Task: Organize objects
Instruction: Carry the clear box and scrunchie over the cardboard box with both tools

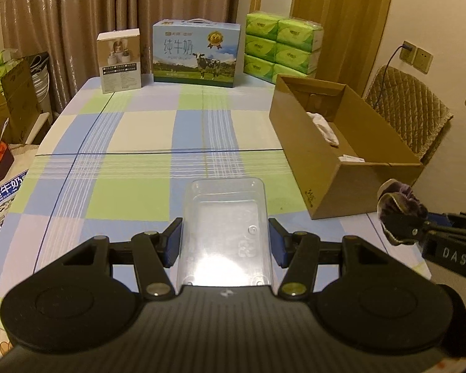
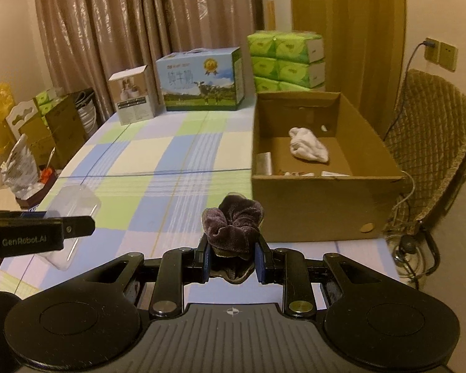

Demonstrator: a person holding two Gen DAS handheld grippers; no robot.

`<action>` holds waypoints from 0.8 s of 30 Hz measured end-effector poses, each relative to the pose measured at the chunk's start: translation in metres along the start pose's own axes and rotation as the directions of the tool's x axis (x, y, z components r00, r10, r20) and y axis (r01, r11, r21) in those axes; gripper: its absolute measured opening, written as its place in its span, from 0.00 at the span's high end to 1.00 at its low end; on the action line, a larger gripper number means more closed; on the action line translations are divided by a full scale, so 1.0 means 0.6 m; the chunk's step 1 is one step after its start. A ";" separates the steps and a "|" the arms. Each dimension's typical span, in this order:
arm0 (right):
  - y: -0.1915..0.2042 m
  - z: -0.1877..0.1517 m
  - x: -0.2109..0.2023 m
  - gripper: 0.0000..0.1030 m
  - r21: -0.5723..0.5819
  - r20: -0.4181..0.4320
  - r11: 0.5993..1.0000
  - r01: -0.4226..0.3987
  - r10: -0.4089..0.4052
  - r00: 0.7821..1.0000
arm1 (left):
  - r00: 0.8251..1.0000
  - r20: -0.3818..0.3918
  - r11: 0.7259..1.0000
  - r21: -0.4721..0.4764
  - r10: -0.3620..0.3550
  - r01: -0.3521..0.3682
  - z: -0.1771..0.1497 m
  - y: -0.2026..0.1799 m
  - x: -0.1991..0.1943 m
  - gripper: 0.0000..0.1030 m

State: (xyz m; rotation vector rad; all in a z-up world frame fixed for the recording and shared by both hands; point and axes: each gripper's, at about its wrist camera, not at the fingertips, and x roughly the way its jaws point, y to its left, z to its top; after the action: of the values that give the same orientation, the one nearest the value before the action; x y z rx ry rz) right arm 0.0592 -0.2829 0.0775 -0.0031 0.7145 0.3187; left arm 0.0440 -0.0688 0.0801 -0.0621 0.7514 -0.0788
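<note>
Two grippers are up over the table, and both of mine are loaded. My left gripper (image 1: 225, 237) has its blue pads pressed on either side of a clear plastic tray (image 1: 225, 233), clenched on it and holding it out lengthwise ahead of the fingers, above the checked tablecloth (image 1: 133, 161). From the right wrist view I see that same tray (image 2: 74, 205) poking out past the left gripper's black side at the left edge. My right gripper (image 2: 232, 262) is pinched tight on a dark purple velvety cloth (image 2: 233, 228), bunched up, the wad standing above the pads and a bit of it hanging below them. In the left wrist view that cloth (image 1: 399, 209) shows at the far right, clear of the tabletop.

Just beyond the purple cloth sits an open cardboard box (image 2: 310, 211) on the right side of the table, with a crumpled white cloth (image 2: 307, 147) lying on its floor and a few small pale items along its near wall that I cannot make out. At the far edge of the table stand a milk carton case (image 1: 197, 51), a small white product box (image 1: 119, 59) to its left, and a stack of green tissue packs (image 1: 282, 45) behind the cardboard box
</note>
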 end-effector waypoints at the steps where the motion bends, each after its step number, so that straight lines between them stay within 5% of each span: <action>1: -0.003 0.001 -0.005 0.77 0.004 0.002 1.000 0.006 -0.006 1.000 | 1.000 0.003 1.000 0.004 -0.005 0.005 0.000 -0.004 -0.004 0.50; 24: -0.085 0.001 -0.097 0.77 0.067 0.048 0.994 0.090 -0.093 0.994 | 0.997 0.020 0.992 0.099 -0.081 0.078 0.000 -0.111 -0.042 0.50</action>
State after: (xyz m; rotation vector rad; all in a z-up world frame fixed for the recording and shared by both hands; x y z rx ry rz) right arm 0.0328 -0.3481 0.1099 0.0338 0.6711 0.2071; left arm 0.0220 -0.1324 0.1028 0.0004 0.7202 -0.1902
